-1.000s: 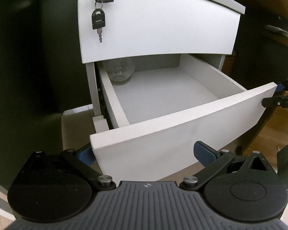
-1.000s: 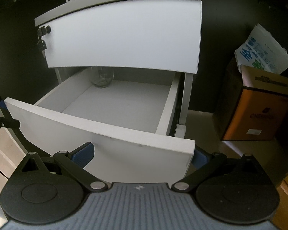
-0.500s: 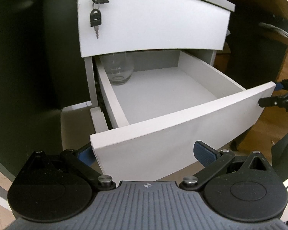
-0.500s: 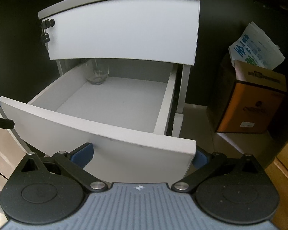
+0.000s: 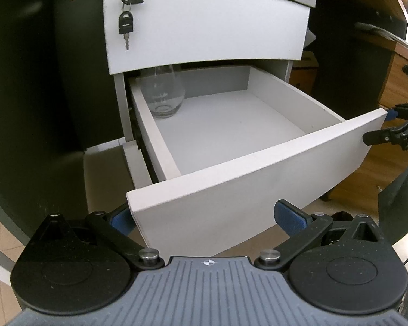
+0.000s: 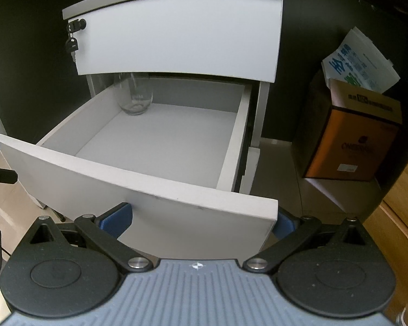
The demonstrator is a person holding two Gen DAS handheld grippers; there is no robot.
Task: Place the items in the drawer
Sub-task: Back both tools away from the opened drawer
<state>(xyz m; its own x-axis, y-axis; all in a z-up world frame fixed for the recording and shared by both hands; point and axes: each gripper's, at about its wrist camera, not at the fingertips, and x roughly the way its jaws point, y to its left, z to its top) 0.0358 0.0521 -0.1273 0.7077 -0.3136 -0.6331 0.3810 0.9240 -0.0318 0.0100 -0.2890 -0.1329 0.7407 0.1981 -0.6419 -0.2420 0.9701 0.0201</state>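
White drawer is pulled out, smooth matte panels with a curved front. A rounded clear glass stands in its back left corner (nothing else inside). Left gripper and right gripper both gape wide, blue pads straddling the front's corners, holding nothing.

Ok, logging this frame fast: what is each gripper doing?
Left gripper: open, holding nothing, straddling the drawer front.
Right gripper: open, holding nothing, at the same front.
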